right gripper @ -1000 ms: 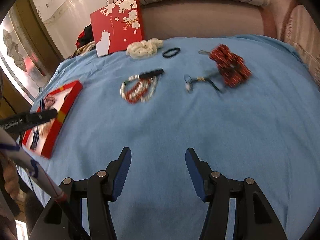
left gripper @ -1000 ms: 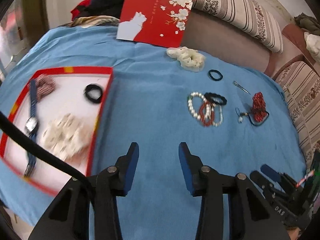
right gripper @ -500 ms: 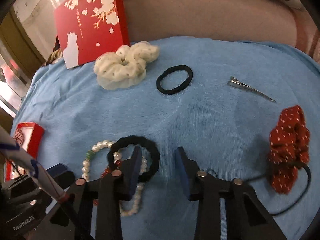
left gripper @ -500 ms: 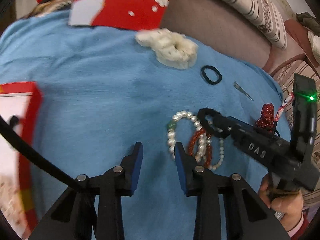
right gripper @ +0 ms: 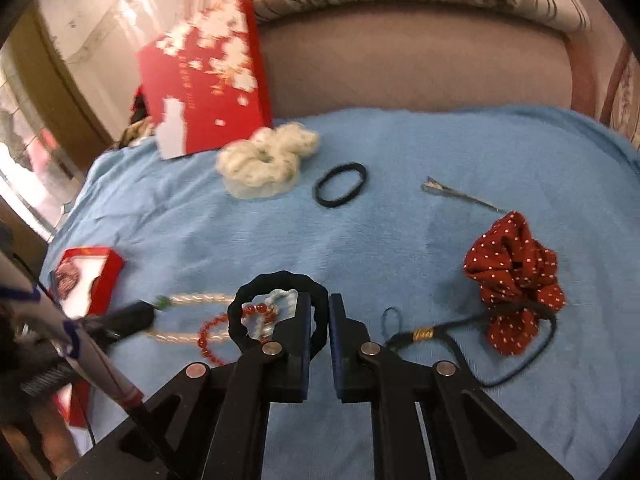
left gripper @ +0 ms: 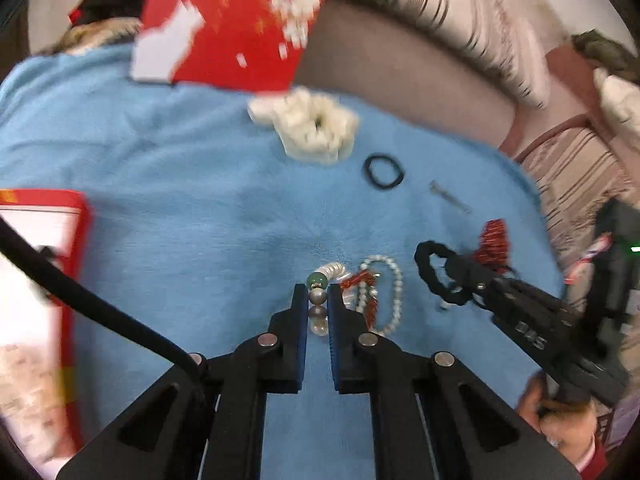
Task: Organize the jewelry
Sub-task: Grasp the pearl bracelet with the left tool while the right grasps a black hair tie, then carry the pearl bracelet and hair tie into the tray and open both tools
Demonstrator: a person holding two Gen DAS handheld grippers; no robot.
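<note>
Left wrist: left gripper (left gripper: 318, 300) pinched pearl bracelet (left gripper: 320, 304), right gripper (right gripper: 318, 312) pinched black scrunchie (right gripper: 276, 312) mid-blanket (right gripper: 440, 240); best lift apart slowly, untangling the red beads (right gripper: 224, 332).

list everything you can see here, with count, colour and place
pearl bead bracelet: 1, white, between left tongs
thick ruffled hair tie: 1, black, in right tongs
red bead bracelet: 1, red, beside the pearls
sheer scrunchie: 1, cream, far centre
thin hair tie: 1, black, beside it
metal hair clip: 1, silver, far right
dotted scrunchie: 1, red, right
box lid: 1, red, propped behind
tray: 1, red-rimmed, left
cloth: 1, blue, underneath
left tongs: shut
right tongs: shut
</note>
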